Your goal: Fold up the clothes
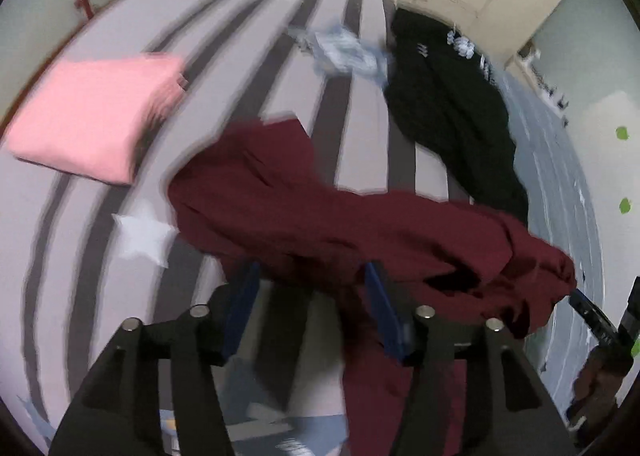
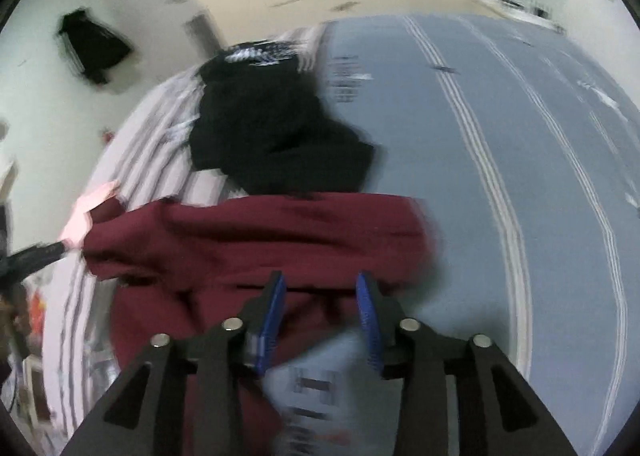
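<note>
Now | left gripper (image 1: 310, 276) parted | right gripper (image 2: 320, 288) parted | maroon garment (image 1: 320, 216) unheld

The left gripper (image 1: 310, 276) is pointing steeply down, its blue-padded jaws standing apart with the pads pressing on nothing. The right gripper (image 2: 320, 288) is also tilting down, its jaws parted a little less, and nothing is being squeezed between its pads (image 2: 366, 312). In the left wrist view the right gripper is showing at the far right edge, too blurred to read further.
</note>
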Demonstrator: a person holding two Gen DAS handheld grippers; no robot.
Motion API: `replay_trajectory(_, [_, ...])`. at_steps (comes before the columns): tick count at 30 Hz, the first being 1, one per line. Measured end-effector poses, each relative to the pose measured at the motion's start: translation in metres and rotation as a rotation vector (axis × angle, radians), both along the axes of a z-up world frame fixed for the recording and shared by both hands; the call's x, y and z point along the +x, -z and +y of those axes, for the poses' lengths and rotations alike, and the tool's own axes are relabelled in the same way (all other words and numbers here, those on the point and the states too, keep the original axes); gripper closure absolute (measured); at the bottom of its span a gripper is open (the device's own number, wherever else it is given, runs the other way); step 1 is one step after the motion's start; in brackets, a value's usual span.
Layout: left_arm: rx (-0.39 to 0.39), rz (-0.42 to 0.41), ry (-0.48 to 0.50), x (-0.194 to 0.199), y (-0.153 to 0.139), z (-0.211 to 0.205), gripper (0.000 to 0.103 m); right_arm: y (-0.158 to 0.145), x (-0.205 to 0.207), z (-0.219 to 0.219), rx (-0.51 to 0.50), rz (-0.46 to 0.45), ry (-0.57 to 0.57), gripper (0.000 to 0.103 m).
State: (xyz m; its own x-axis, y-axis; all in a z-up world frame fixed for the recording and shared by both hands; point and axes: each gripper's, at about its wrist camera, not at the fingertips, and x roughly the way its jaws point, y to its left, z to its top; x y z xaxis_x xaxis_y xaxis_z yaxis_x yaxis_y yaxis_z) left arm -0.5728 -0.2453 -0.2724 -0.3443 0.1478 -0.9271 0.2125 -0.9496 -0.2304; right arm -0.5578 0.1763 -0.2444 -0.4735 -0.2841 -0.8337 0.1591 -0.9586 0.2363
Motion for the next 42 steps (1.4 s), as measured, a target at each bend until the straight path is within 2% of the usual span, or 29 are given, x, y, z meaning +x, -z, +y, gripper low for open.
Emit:
replay_trajectory(2, [0.001,-0.06,-0.005,-0.011,0.023,0.006,0.049,0.014,-0.011,-0.023,0.028,-0.018,-0.015,0.059])
replay_trajectory(4, [0.029,-0.084,-0.006,-0.017,0.042,0.007,0.05,0.033,-0.022,-0.037,0.064,-0.073,0.013,0.056])
replay_trajectory(5, [0.044,-0.091,-0.006,-0.019,0.05,0.008,0.059,0.043,-0.027,-0.04,0.086,-0.102,0.031,0.056])
replay_trajectory(6, [0.042,-0.075,0.009,-0.02,0.053,0.01,0.073,0.053,-0.031,-0.042,0.107,-0.131,0.05,0.056])
replay_trajectory(7, [0.024,-0.054,0.026,-0.019,0.052,0.012,0.08,0.062,-0.034,-0.044,0.127,-0.159,0.068,0.056])
replay_trajectory(8, [0.002,-0.035,0.039,-0.018,0.049,0.014,0.089,0.069,-0.036,-0.043,0.126,-0.179,0.08,0.06])
replay_trajectory(9, [-0.006,-0.013,0.046,-0.015,0.043,0.013,0.094,0.074,-0.036,-0.04,0.112,-0.194,0.088,0.079])
replay_trajectory(10, [-0.006,0.012,0.052,-0.012,0.037,0.012,0.096,0.079,-0.035,-0.036,0.102,-0.199,0.095,0.09])
replay_trajectory(11, [-0.007,0.048,0.052,-0.008,0.025,0.008,0.097,0.08,-0.034,-0.03,0.093,-0.196,0.1,0.096])
replay_trajectory(14, [-0.044,0.155,0.043,0.002,-0.017,-0.012,0.098,0.064,-0.027,-0.007,0.061,-0.136,0.129,0.098])
replay_trajectory(18, [-0.089,0.235,-0.004,0.004,-0.066,-0.052,0.098,0.021,-0.013,0.045,0.081,-0.034,0.222,0.098])
replay_trajectory(20, [-0.149,0.249,-0.012,-0.004,-0.078,-0.069,0.098,-0.002,-0.011,0.082,0.1,0.002,0.297,0.098])
replay_trajectory(22, [-0.202,0.199,-0.024,-0.017,-0.068,-0.082,0.095,-0.012,-0.015,0.109,0.119,0.014,0.345,0.098])
replay_trajectory(24, [-0.23,0.094,-0.039,-0.031,-0.041,-0.091,0.079,-0.014,-0.021,0.128,0.145,0.008,0.358,0.098])
replay_trajectory(25, [-0.232,0.032,-0.056,-0.036,-0.025,-0.095,0.076,-0.01,-0.025,0.132,0.169,-0.007,0.352,0.098])
replay_trajectory(27, [-0.182,-0.027,-0.127,-0.032,-0.01,-0.1,0.071,0.006,-0.031,0.127,0.252,-0.029,0.332,0.098])
replay_trajectory(29, [-0.153,-0.005,-0.158,-0.018,-0.013,-0.088,0.067,0.026,-0.031,0.123,0.288,-0.077,0.331,0.096])
replay_trajectory(31, [-0.115,0.03,-0.093,0.003,-0.017,-0.061,0.064,0.031,-0.025,0.122,0.239,-0.119,0.342,0.093])
replay_trajectory(32, [-0.095,0.047,-0.052,0.014,-0.019,-0.046,0.063,0.027,-0.019,0.119,0.203,-0.106,0.34,0.092])
replay_trajectory(33, [-0.075,0.065,-0.011,0.025,-0.021,-0.031,0.062,0.023,-0.012,0.115,0.17,-0.083,0.335,0.086])
replay_trajectory(35, [0.002,0.038,0.087,0.043,-0.015,0.003,0.062,0.015,0.005,0.104,0.135,-0.057,0.323,0.076])
replay_trajectory(38, [0.048,-0.002,0.201,0.057,0.004,0.054,0.061,0.018,0.031,0.088,0.083,-0.09,0.304,0.072])
replay_trajectory(40, [0.034,-0.009,0.228,0.054,0.016,0.078,0.061,0.032,0.044,0.079,0.071,-0.146,0.29,0.07])
replay_trajectory(42, [0.061,-0.012,0.222,0.044,0.029,0.092,0.06,0.048,0.05,0.071,0.098,-0.188,0.29,0.07])
